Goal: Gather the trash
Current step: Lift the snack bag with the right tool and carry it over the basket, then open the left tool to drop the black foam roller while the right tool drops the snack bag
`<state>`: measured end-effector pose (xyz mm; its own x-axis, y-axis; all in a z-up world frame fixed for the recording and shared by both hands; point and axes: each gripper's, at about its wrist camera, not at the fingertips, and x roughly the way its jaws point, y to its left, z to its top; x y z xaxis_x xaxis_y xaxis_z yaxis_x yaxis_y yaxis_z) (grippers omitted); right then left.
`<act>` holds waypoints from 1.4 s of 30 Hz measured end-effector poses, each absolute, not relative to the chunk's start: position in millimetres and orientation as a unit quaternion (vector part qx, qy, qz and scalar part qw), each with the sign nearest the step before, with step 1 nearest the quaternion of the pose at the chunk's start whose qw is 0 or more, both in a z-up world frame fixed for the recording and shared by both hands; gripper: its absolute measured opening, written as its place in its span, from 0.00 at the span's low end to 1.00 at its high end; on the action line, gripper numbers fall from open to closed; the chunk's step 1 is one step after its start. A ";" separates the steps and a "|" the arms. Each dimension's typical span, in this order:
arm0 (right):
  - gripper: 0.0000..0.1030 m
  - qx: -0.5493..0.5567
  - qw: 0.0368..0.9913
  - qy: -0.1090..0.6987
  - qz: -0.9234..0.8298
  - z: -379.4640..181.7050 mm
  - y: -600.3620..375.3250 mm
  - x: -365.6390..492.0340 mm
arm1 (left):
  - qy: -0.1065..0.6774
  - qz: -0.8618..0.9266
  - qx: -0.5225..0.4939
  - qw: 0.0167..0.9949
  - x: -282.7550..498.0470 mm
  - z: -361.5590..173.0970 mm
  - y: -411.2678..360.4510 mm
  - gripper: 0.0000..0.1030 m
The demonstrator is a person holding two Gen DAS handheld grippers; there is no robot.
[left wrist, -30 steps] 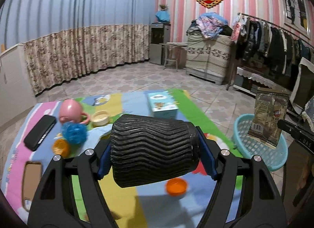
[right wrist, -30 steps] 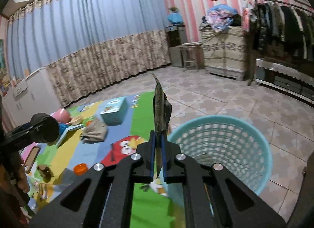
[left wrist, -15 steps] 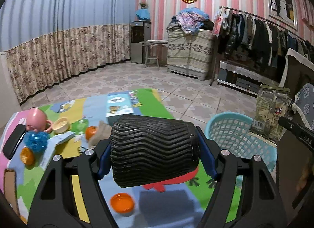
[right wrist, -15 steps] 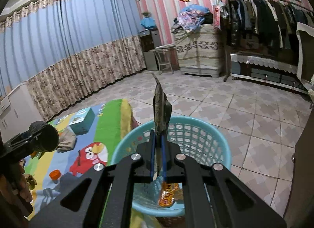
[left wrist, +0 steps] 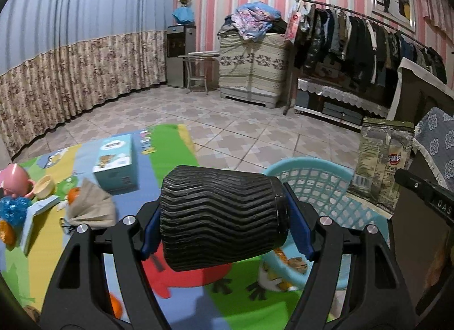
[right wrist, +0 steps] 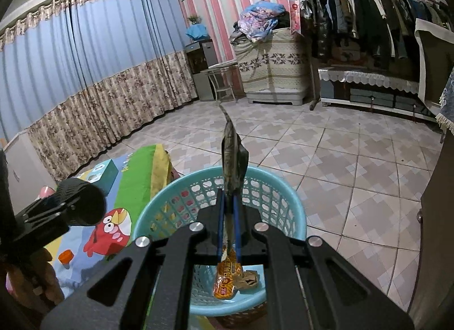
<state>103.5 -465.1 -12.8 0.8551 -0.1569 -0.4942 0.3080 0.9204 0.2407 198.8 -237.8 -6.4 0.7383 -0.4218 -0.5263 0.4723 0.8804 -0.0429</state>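
Note:
My left gripper (left wrist: 224, 218) is shut on a black ribbed cup (left wrist: 218, 216), held sideways between the blue pads above the play mat, just left of the teal basket (left wrist: 317, 185). My right gripper (right wrist: 230, 216) is shut on a flat olive snack bag (right wrist: 234, 159) that stands edge-on over the teal basket (right wrist: 272, 188). The same bag (left wrist: 383, 159) shows face-on at the right of the left wrist view. An orange wrapper (right wrist: 227, 281) and crumpled brown paper (right wrist: 249, 280) lie inside the basket. The black cup (right wrist: 82, 202) and left gripper show at the left of the right wrist view.
A colourful play mat (left wrist: 167, 145) carries a teal tissue box (left wrist: 116, 162), a crumpled beige cloth (left wrist: 90, 208), a pink cup (left wrist: 14, 179), a blue scrubber (left wrist: 12, 210) and an orange cap (right wrist: 65, 256). A clothes rack (right wrist: 369, 18) and cabinets line the far wall; tiled floor lies beyond the basket.
Both grippers have swung right from over the mat toward the basket. The snack bag now hangs over the basket's inside; the cup is beside its left rim. Neither grip changed.

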 end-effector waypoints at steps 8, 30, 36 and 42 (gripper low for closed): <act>0.06 0.172 0.945 0.251 -0.120 -21.9 -477.4 110.0 | 0.257 -0.268 0.063 0.927 199.7 -2.8 -282.5 0.70; 0.06 0.186 0.936 0.272 -0.126 -31.2 -481.8 123.6 | 0.280 -0.298 0.074 0.909 232.8 -32.1 -343.4 0.72; 0.06 0.183 0.936 0.273 -0.122 -33.5 -481.4 124.5 | 0.273 -0.280 0.075 0.917 235.6 -28.2 -342.6 0.81; 0.06 0.183 0.937 0.273 -0.117 -36.0 -477.5 126.7 | 0.264 -0.255 0.068 0.928 233.5 -18.5 -327.4 0.87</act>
<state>126.7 -477.5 -36.0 0.8238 -0.1204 -0.5539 0.3197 0.9056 0.2787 233.5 -327.4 -18.5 0.7309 -0.4371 -0.5242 0.5093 0.8606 -0.0074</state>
